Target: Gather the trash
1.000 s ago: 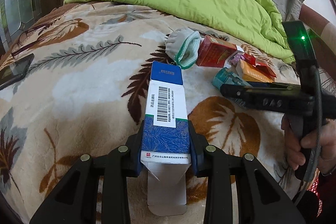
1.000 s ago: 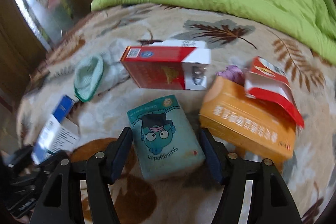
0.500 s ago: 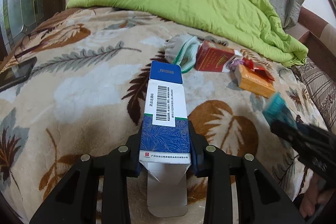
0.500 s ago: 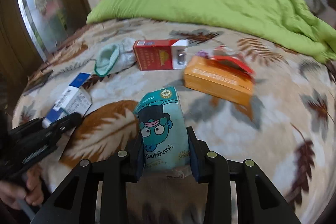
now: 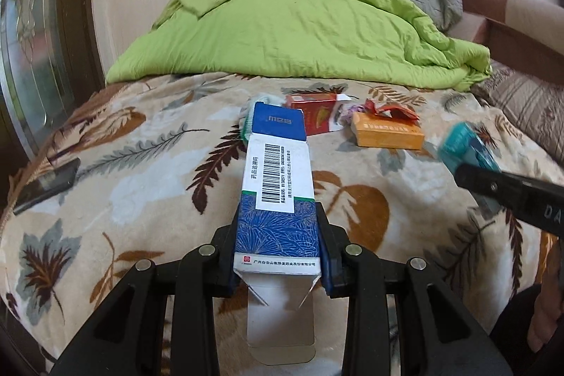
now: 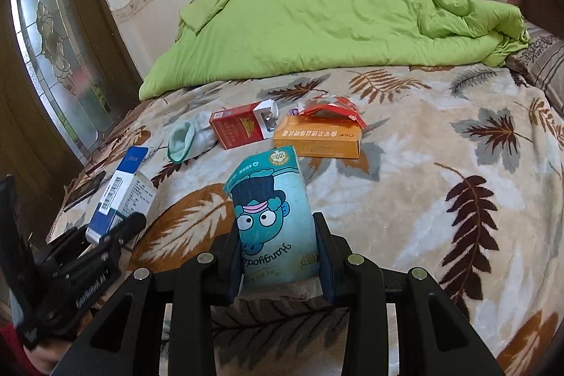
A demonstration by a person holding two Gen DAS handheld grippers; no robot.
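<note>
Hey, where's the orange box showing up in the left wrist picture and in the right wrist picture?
Left wrist: the orange box lies on the blanket right of centre, beyond the held blue and white carton.
Right wrist: the orange box lies just above centre, beyond the held teal packet.
Shared landmark: the red box lies immediately to its left in both.

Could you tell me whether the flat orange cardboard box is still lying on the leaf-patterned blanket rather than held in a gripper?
Yes, the flat orange cardboard box lies on the leaf-patterned blanket, free of both grippers.
</note>
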